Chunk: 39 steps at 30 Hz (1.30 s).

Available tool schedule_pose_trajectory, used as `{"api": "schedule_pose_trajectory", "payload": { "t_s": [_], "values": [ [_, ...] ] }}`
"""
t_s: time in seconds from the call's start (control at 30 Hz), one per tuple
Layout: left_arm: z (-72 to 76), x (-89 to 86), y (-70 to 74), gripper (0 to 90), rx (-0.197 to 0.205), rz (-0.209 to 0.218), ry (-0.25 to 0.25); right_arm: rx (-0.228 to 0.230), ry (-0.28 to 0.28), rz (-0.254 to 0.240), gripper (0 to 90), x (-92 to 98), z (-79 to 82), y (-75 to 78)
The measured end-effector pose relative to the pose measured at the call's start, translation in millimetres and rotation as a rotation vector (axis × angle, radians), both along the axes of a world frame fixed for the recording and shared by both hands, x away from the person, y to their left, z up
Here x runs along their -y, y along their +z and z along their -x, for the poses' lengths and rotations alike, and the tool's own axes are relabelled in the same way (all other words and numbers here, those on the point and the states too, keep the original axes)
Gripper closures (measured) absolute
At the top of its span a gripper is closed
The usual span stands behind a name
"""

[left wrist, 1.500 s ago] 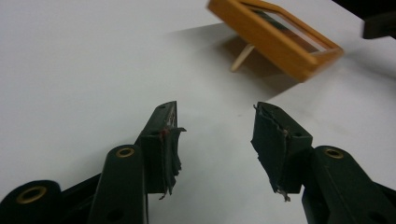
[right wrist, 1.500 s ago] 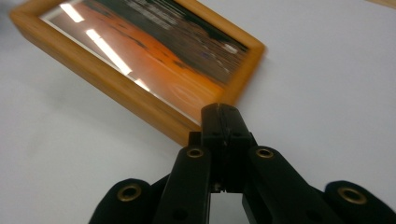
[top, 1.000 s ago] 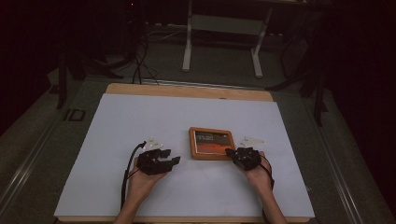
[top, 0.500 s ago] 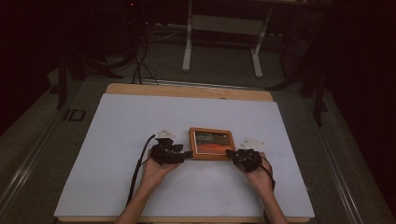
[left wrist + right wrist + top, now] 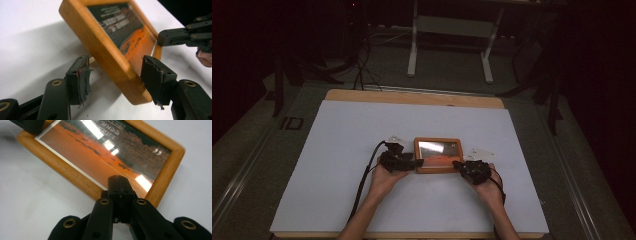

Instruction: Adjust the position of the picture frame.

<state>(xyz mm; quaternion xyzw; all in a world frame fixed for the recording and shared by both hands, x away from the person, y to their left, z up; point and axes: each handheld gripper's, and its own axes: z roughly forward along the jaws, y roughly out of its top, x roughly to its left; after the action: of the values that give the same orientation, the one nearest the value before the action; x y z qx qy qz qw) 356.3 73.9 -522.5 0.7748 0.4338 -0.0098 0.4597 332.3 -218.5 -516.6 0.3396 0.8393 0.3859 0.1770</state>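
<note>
Left gripper [image 5: 113, 80] sat at the picture frame's [image 5: 438, 154] near-left corner, jaws apart, straddling the wooden edge without clamping. Right gripper [image 5: 119, 185] had its jaws pressed together, tips over the frame's near-right edge. The frame lay on the white desk [image 5: 337, 140], roughly mid-desk, just beyond both hands.

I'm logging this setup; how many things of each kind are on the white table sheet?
Wooden-framed picture with orange print: 1
Black handheld tools, left tool and right tool: 2
Small pale flat pieces lying on the white sheet, too small to identify, and: 2
Total: 5
</note>
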Motion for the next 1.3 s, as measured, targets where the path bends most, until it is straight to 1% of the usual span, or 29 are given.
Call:
{"api": "schedule_pose_trajectory", "payload": {
  "t_s": [0.07, 0.13, 0.17, 0.2, 0.27, 0.33, 0.4, 0.43, 0.5, 0.6, 0.63, 0.67, 0.77, 0.8, 0.83, 0.87, 0.9, 0.93, 0.97, 1.0, 1.03, 1.1, 1.17, 1.23, 1.3],
  "values": [
    [-0.8, 0.7, -2.0, 41.5, -0.010, -0.006, -0.009, 0.000, 0.008, 0.005, 90.0, -0.3, 1.3, -0.5],
    [-1.0, 1.2, -2.8, 43.0, -0.010, -0.011, -0.019, -0.002, 0.015, 0.009, 90.0, -0.5, 2.1, -0.7],
    [-1.0, 2.8, -4.2, 43.0, -0.013, -0.019, -0.042, -0.003, 0.021, 0.014, 90.0, -0.8, 2.9, -0.9],
    [-0.9, 3.9, -5.0, 44.1, -0.014, -0.026, -0.050, -0.006, 0.036, 0.022, 90.0, -1.7, 4.6, -2.0],
    [-1.2, 5.8, -7.0, 44.9, -0.014, -0.045, -0.065, -0.005, 0.041, 0.024, 90.0, -2.8, 5.0, -3.0],
    [-1.6, 7.5, -9.0, 46.3, -0.019, -0.045, -0.086, -0.007, 0.041, 0.022, 90.0, -3.8, 4.3, -2.8],
    [-0.9, 9.3, -9.5, 45.6, -0.006, -0.060, -0.094, -0.007, 0.051, 0.021, 90.0, -5.4, 4.5, -3.1],
    [-1.3, 8.9, -9.5, 45.4, -0.008, -0.059, -0.096, -0.003, 0.052, 0.027, 90.0, -6.4, 5.2, -3.1],
    [-2.6, 7.1, -9.6, 46.9, -0.024, -0.044, -0.094, 0.001, 0.057, 0.035, 90.0, -7.5, 5.2, -2.7],
    [-5.1, 2.3, -10.2, 51.1, -0.051, -0.003, -0.095, -0.001, 0.067, 0.035, 90.0, -9.0, 5.2, -2.7],
    [-5.0, 0.8, -9.8, 53.1, -0.048, 0.011, -0.099, -0.004, 0.070, 0.034, 90.0, -9.6, 5.4, -2.6],
    [-3.9, 0.1, -8.5, 55.2, -0.034, 0.014, -0.106, -0.006, 0.078, 0.032, 90.0, -10.1, 5.7, -2.5],
    [3.1, 2.0, -0.7, 60.8, 0.031, -0.007, -0.124, -0.009, 0.110, 0.042, 90.0, -13.3, 8.6, -1.8],
    [5.8, 2.9, 2.3, 63.0, 0.059, -0.021, -0.139, -0.009, 0.121, 0.050, 90.0, -14.9, 10.1, -1.5],
    [9.2, 5.4, 5.3, 63.8, 0.087, -0.050, -0.151, -0.006, 0.129, 0.063, 90.0, -16.5, 11.8, -1.2],
    [11.8, 7.5, 7.5, 64.1, 0.102, -0.069, -0.163, -0.003, 0.137, 0.078, 90.0, -17.9, 13.5, -0.8],
    [13.9, 9.3, 9.0, 65.0, 0.108, -0.080, -0.179, -0.003, 0.145, 0.090, 89.7, -19.5, 15.2, -0.4],
    [13.9, 9.3, 9.0, 66.1, 0.108, -0.080, -0.179, -0.003, 0.145, 0.090, 89.7, -19.5, 15.2, -0.4],
    [17.7, 13.1, 10.9, 66.1, 0.125, -0.091, -0.201, -0.001, 0.157, 0.105, 87.7, -20.7, 17.0, 0.2],
    [18.6, 14.4, 11.6, 67.3, 0.131, -0.099, -0.205, 0.009, 0.177, 0.129, 84.5, -22.5, 21.0, 2.3],
    [19.3, 15.4, 12.3, 67.6, 0.135, -0.102, -0.211, 0.013, 0.184, 0.132, 83.8, -22.8, 22.6, 3.7],
    [20.5, 17.0, 14.5, 68.1, 0.148, -0.098, -0.214, 0.021, 0.199, 0.132, 82.1, -22.1, 25.7, 8.2],
    [20.4, 17.4, 16.5, 68.5, 0.147, -0.092, -0.215, 0.039, 0.209, 0.125, 79.9, -19.5, 29.1, 16.5],
    [21.2, 18.3, 19.5, 68.9, 0.159, -0.091, -0.220, 0.054, 0.213, 0.112, 78.4, -16.6, 31.4, 24.3],
    [23.2, 20.6, 24.1, 69.2, 0.181, -0.094, -0.222, 0.080, 0.219, 0.101, 76.9, -12.6, 33.5, 35.5]
  ]
}}
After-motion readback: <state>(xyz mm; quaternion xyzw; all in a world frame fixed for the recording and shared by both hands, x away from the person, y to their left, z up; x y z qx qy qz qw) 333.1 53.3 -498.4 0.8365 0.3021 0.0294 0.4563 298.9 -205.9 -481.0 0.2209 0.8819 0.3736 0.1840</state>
